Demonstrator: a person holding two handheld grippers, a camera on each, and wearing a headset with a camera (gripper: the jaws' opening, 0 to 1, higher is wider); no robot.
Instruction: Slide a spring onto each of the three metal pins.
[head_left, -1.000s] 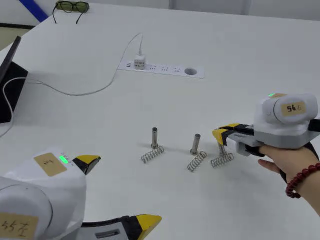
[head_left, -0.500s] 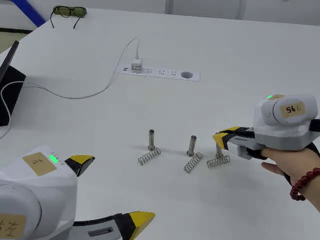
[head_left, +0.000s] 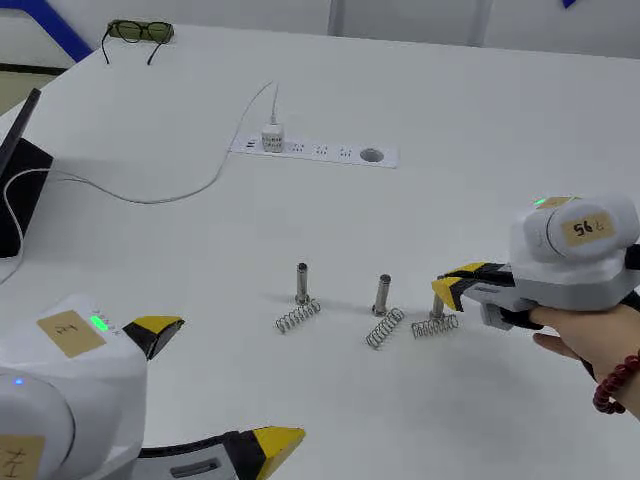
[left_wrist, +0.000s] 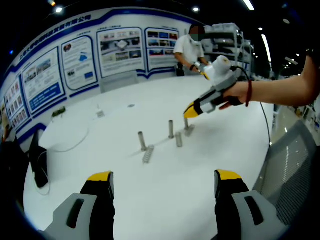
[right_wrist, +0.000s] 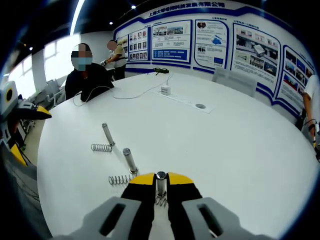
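Three metal pins stand upright in a row on the white table: left pin (head_left: 302, 282), middle pin (head_left: 382, 293), right pin (right_wrist: 160, 182). A spring lies flat by each: left spring (head_left: 298, 316), middle spring (head_left: 384, 328), right spring (head_left: 434, 325). My right gripper (head_left: 450, 290) has its yellow jaws closed on the right pin, with that pin's spring (right_wrist: 160, 201) lying just under the jaws. My left gripper (left_wrist: 164, 177) is open and holds nothing, low at the near left (head_left: 215, 385), well short of the pins.
A white power strip (head_left: 315, 151) with a plugged charger and cable lies at the back. Dark glasses (head_left: 138, 32) rest far left, and a black device (head_left: 18, 165) sits at the left edge. People stand beyond the table (right_wrist: 87, 75).
The head camera has shifted a little. My right gripper stays at the right pin; pins, springs and the left gripper have not visibly moved.
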